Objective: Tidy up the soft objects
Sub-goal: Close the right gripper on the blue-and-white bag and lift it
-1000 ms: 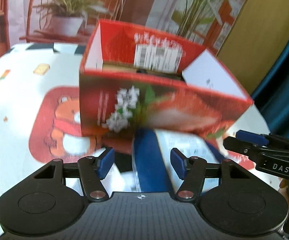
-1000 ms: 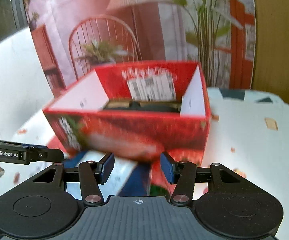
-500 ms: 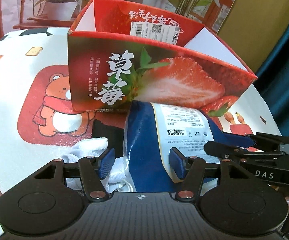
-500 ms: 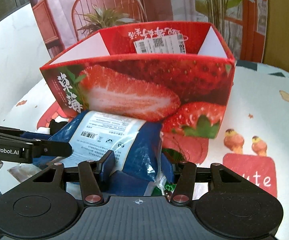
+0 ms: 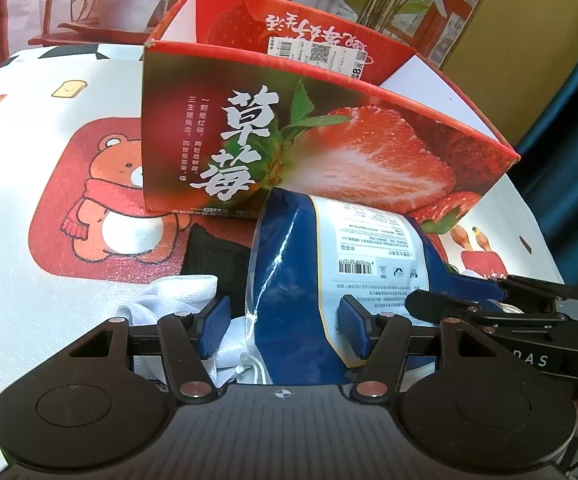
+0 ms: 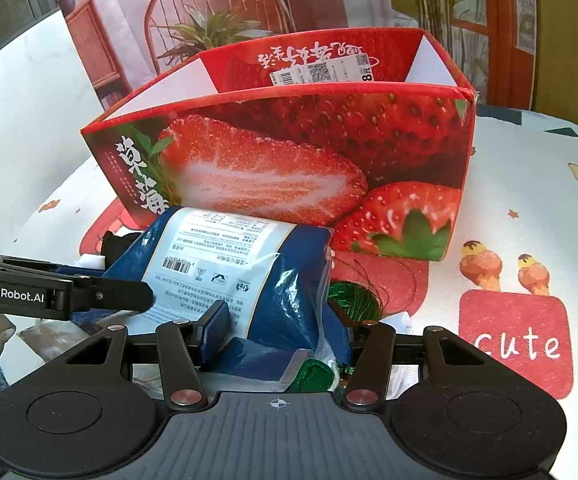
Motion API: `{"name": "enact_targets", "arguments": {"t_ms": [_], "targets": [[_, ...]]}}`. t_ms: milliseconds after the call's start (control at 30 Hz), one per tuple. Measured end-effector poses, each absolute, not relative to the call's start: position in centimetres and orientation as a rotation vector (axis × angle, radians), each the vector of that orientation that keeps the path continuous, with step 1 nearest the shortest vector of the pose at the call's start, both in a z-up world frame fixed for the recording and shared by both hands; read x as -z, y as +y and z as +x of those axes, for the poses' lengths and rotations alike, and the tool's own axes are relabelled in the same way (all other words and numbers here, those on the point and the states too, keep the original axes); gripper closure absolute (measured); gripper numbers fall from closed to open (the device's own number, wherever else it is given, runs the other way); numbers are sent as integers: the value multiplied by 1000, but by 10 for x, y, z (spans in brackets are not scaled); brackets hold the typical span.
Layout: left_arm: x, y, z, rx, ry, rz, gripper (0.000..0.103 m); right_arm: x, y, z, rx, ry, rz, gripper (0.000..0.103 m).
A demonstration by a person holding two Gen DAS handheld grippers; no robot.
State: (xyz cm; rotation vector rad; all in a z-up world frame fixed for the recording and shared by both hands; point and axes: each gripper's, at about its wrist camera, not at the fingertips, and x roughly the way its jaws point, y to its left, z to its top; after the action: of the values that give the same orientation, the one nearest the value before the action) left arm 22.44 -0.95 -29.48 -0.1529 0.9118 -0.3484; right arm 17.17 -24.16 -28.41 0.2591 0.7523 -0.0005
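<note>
Between the left tongs point(image 5: 285, 330), nearest the lens, rises the near end of the blue snack bag point(image 5: 289, 280). Their pads stand apart on either side of it and do not visibly press on it, so I read these tongs as released, with nothing grasped. The right tongs point(image 6: 279, 330) straddle the other end of the same bag point(image 6: 225, 264). Their jaws have just been opening a little and also look slack, though the right pad sits so close against the crumpled film that light contact cannot be ruled out.

Just past the bag, other soft things lie loose on the desk point(image 5: 21, 240): a white cloth point(image 5: 169, 296) and a dark fabric piece point(image 5: 213, 256) on one side, a green tangle of thread point(image 6: 355, 296) on the other. Beyond them stands the strawberry box point(image 5: 289, 136), open-topped, with the bag's far end leaning on its front wall.

Judged from this, the sorting is early or midway: at least four soft items lie outside the box, and neither view looks down into it, so what it already holds is unknown.

Only the left wrist view shows the white cloth well and the dark fabric clearly. Only the right wrist view shows the green thread and the bag's crinkled sealed edge. Each view catches the other tongs entering from the side.
</note>
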Motion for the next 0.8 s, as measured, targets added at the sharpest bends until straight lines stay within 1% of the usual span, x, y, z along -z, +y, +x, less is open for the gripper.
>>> {"name": "enact_targets", "arguments": {"t_ms": [233, 400, 467, 633, 800], "targets": [[299, -2, 220, 343, 882, -187, 50, 288, -240, 167, -15, 731, 245, 53], [297, -3, 220, 342, 885, -174, 51, 290, -239, 165, -15, 719, 240, 55], [296, -3, 220, 350, 883, -177, 57, 289, -238, 164, -18, 716, 235, 57], [292, 4, 219, 349, 868, -196, 77, 283, -236, 163, -28, 711, 205, 66], [285, 6, 218, 353, 850, -193, 81, 277, -237, 161, -34, 692, 193, 73]]}}
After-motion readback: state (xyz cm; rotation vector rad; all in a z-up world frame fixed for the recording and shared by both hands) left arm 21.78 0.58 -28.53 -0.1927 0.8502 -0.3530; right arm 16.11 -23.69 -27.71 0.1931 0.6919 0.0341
